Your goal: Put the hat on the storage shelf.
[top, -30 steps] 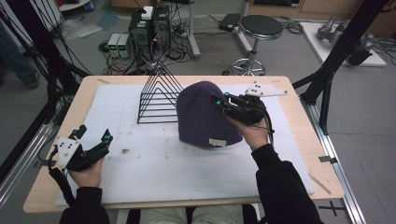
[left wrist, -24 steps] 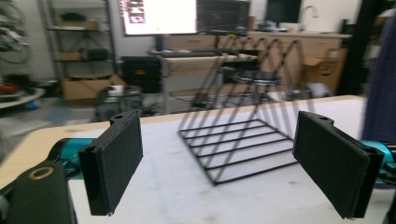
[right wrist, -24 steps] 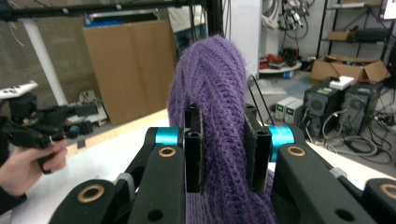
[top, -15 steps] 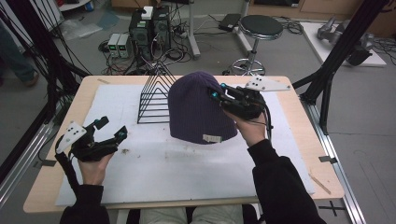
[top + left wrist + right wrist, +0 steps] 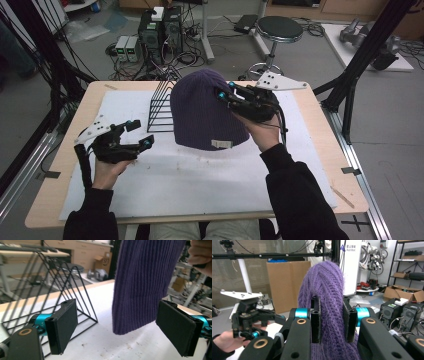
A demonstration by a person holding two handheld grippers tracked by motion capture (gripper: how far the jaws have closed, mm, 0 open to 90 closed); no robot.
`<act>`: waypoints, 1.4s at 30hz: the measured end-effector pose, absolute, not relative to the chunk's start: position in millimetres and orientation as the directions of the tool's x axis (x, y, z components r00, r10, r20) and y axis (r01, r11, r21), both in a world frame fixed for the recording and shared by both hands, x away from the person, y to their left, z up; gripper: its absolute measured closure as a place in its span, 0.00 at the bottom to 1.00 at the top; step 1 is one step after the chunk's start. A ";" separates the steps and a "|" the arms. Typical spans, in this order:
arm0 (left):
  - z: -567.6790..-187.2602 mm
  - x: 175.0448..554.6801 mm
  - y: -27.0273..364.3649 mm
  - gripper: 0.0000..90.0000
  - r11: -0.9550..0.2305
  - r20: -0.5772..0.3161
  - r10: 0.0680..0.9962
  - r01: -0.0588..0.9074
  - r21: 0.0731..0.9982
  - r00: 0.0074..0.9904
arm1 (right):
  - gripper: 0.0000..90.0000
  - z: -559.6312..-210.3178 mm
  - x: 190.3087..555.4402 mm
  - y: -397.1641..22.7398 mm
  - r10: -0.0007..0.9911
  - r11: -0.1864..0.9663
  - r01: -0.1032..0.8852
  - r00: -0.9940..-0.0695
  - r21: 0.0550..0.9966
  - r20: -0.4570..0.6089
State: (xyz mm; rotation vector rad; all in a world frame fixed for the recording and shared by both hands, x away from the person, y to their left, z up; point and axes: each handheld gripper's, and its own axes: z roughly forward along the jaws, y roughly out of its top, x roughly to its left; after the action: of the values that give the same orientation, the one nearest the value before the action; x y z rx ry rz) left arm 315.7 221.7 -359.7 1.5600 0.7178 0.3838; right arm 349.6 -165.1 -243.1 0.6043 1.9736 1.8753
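**Beanie lifted clear of the table, second gripper coming in**

The purple knit beanie (image 5: 207,112) hung in the air from the right gripper (image 5: 223,95), whose two black pads were pressed together on a bunched fold of the knit near the crown; in the right gripper view the wool (image 5: 329,302) rose straight up between the pads and spilled over them. From that pinch the hat drooped downward, its ribbed hem and small pale label (image 5: 221,144) lowest, apparently hanging just over the white mat (image 5: 210,190), below and a little nearer the person than the gripper itself.

The left gripper (image 5: 141,134) stood well to the side of the hat, jaws spread wide and holding nothing. In its own view the hem (image 5: 140,295) hung ahead, between the lines of its two pads but beyond them, untouched.

By my reading, the step in hand was the lift-and-present: one gripper carried the hat so that the other could take its edge. The next move would call for the left gripper to travel forward until the hem sat between its pads, then close on one layer only if the hat were to be opened.

The only holder on the table was the black wire rack (image 5: 161,107), just behind the hat and ahead of the left gripper. Its slots held nothing.
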 end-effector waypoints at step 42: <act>-358.9 352.7 212.8 0.93 0.133 -0.250 0.580 0.213 0.968 0.775 | 0.82 -222.6 356.0 -143.5 0.513 0.041 -0.012 -0.858 0.999 -0.031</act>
State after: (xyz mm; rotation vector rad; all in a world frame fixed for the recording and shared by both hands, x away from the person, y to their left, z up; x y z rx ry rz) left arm 352.7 212.8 -358.9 1.4432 0.6882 0.2994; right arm 356.0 -143.5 -222.6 0.5049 1.9444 1.8729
